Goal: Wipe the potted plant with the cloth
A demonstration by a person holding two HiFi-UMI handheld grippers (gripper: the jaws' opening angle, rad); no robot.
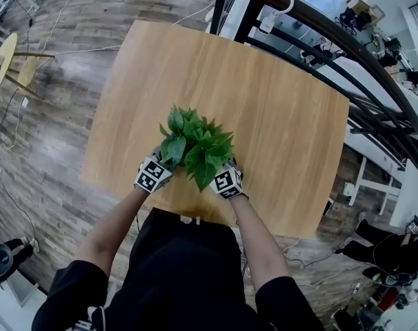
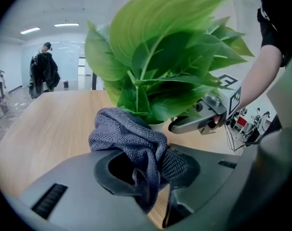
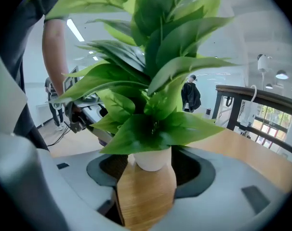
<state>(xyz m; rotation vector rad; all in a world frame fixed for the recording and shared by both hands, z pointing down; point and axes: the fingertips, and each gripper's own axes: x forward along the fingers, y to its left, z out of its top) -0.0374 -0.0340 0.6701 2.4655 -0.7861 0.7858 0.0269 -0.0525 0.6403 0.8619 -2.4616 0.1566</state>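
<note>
A small potted plant (image 1: 195,143) with broad green leaves stands near the front edge of the wooden table (image 1: 278,116). My left gripper (image 1: 161,165) is at the plant's left side, shut on a bunched grey cloth (image 2: 131,138). The cloth sits just under the lowest leaves (image 2: 160,66) and close to the white pot (image 2: 158,125). From the other side, my right gripper (image 3: 151,167) has the white pot (image 3: 151,159) between its two pads, which appear to touch it on both sides. In the head view the leaves hide both grippers' tips.
A dark metal railing (image 1: 347,47) runs past the table's far right corner. A round yellow stool (image 1: 2,61) stands on the floor at the left. People stand in the room's background (image 2: 44,69). Bare tabletop lies beyond the plant.
</note>
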